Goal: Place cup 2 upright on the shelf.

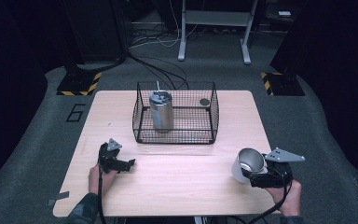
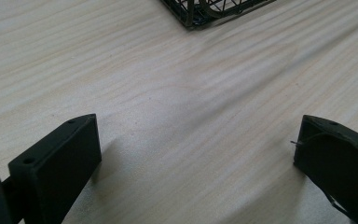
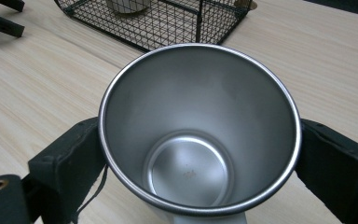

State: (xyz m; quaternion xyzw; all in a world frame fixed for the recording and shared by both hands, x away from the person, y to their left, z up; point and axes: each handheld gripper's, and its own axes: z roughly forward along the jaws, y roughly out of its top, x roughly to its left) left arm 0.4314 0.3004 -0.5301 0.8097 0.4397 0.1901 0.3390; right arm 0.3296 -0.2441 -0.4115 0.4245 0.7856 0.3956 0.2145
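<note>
A steel cup [image 1: 248, 162] with a white outside is tilted above the table's right front, mouth up and leftward. My right gripper [image 1: 250, 176] is shut on it; in the right gripper view the jaws press both sides of the cup [image 3: 200, 130], whose shiny inside is empty. A black wire basket [image 1: 175, 139] stands at the table's middle back, with a lidded steel tumbler [image 1: 161, 112] upright in its left half. My left gripper [image 1: 128, 164] rests low at the left front, open, with bare wood between its jaws [image 2: 198, 149].
The wooden table [image 1: 182, 182] is bare between the two grippers and in front of the basket. A small dark round thing [image 1: 204, 101] lies in the basket's back right corner. The basket's corner [image 2: 205, 11] lies ahead of the left gripper. Cables and stands cover the floor behind.
</note>
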